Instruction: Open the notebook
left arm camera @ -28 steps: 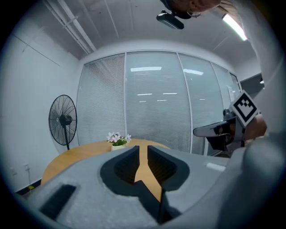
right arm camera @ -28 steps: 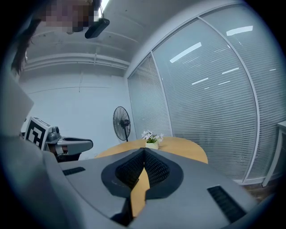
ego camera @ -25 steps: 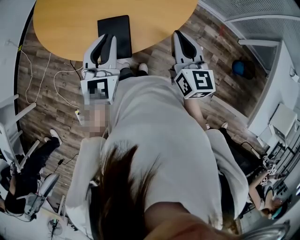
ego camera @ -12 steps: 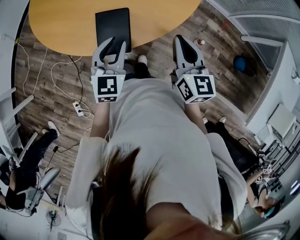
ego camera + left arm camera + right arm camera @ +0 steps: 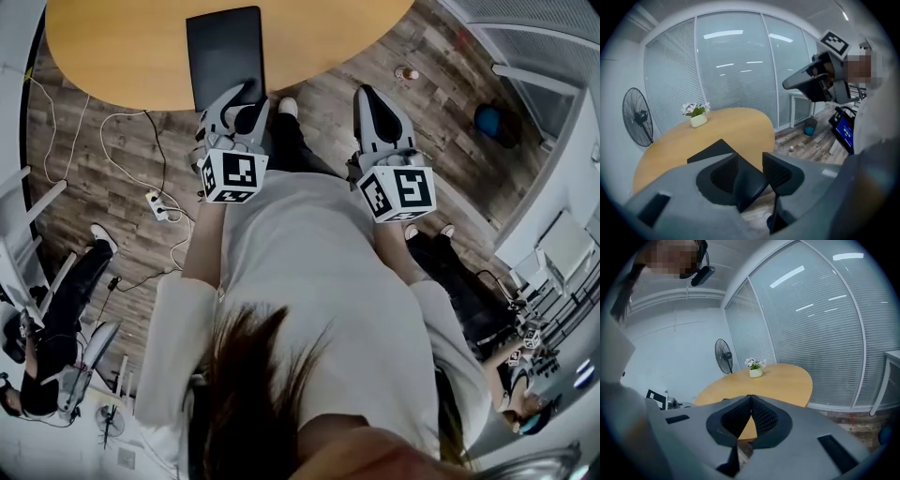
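- Plainly, only the marker cubes carry print: one cube on the left gripper and one cube on the right gripper, each face a black-and-white square pattern with no letters.
- One blue screen at 3 o'clock in the left gripper view carries print too small to read.
- One notebook, black and closed, lies flat at the near edge of the one round wooden table, at 11 o'clock from the person in the head view.
- Two grippers: the left at 11 o'clock, its tips over the notebook's near edge; whether they touch it I cannot tell.
- Its jaws have just been opening and stand apart, pinching nothing; the notebook's corner shows through the gap.
- The right gripper hangs at 1 o'clock, off the table over the wood floor, jaws closed tip to tip and empty.
- One white pot of flowers stands at the table's far side, at 12 o'clock.
- One standing fan at 9 o'clock in the left gripper view.
- One small bottle and one blue bin are on the floor at 2 o'clock.
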